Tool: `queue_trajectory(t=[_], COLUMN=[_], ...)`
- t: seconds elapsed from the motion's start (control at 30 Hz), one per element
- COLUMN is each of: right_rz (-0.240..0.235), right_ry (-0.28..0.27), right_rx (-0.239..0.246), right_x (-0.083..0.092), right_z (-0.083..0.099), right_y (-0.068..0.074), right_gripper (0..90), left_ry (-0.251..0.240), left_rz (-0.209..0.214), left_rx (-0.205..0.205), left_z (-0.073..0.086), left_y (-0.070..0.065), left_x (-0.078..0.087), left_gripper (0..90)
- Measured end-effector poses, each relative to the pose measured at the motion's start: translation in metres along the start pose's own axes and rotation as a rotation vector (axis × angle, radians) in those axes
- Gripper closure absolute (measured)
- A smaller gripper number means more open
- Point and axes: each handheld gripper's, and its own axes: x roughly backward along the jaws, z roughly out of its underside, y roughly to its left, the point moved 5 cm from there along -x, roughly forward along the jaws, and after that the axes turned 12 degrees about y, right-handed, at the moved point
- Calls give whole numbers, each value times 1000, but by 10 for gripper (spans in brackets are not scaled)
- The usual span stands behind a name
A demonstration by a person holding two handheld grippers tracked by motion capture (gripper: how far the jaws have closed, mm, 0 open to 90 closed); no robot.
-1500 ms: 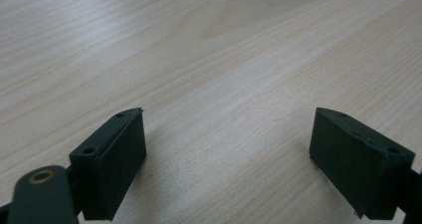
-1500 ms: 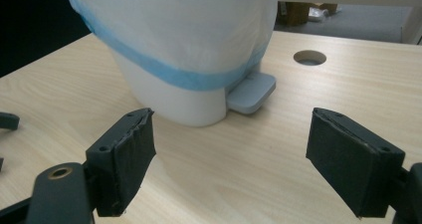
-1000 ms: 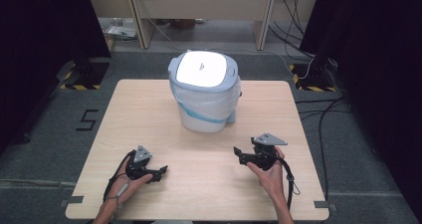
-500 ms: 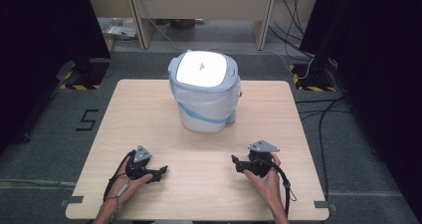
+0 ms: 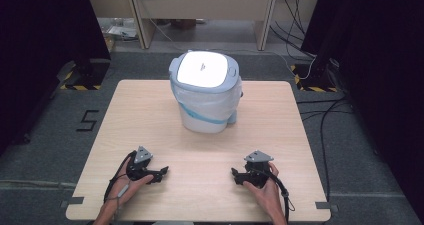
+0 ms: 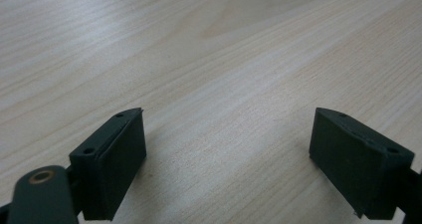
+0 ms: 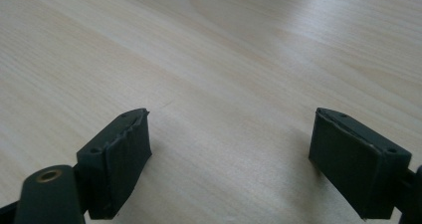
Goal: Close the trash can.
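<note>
A white lidded bin (image 5: 206,92) lined with a plastic bag stands at the middle back of the wooden table (image 5: 150,110). My left gripper (image 5: 161,173) rests low on the table near the front left, jaws wide apart over bare wood (image 6: 229,149). My right gripper (image 5: 236,175) sits near the front right, jaws also wide apart with nothing between them (image 7: 229,154). Both point toward the table's middle, well short of the bin.
Cables (image 5: 327,110) trail on the grey floor to the right of the table. A desk's legs (image 5: 141,20) stand beyond the far edge. Dark curtains (image 5: 45,45) flank both sides. Tape shaped like a 5 (image 5: 88,120) marks the floor at left.
My right gripper has come down and toward the front edge, settling low on the table. The left gripper and the bin have stayed put.
</note>
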Motion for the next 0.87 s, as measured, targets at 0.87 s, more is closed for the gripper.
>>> queue_trajectory(t=[0.87], right_rz=[-4], right_ry=[5], right_rx=[10], right_x=[7], right_z=[11], right_y=[2], right_gripper=[142], left_ry=[0], left_rz=[0], left_rx=[0], left_z=[0], left_y=[0], left_x=[0], left_gripper=[135])
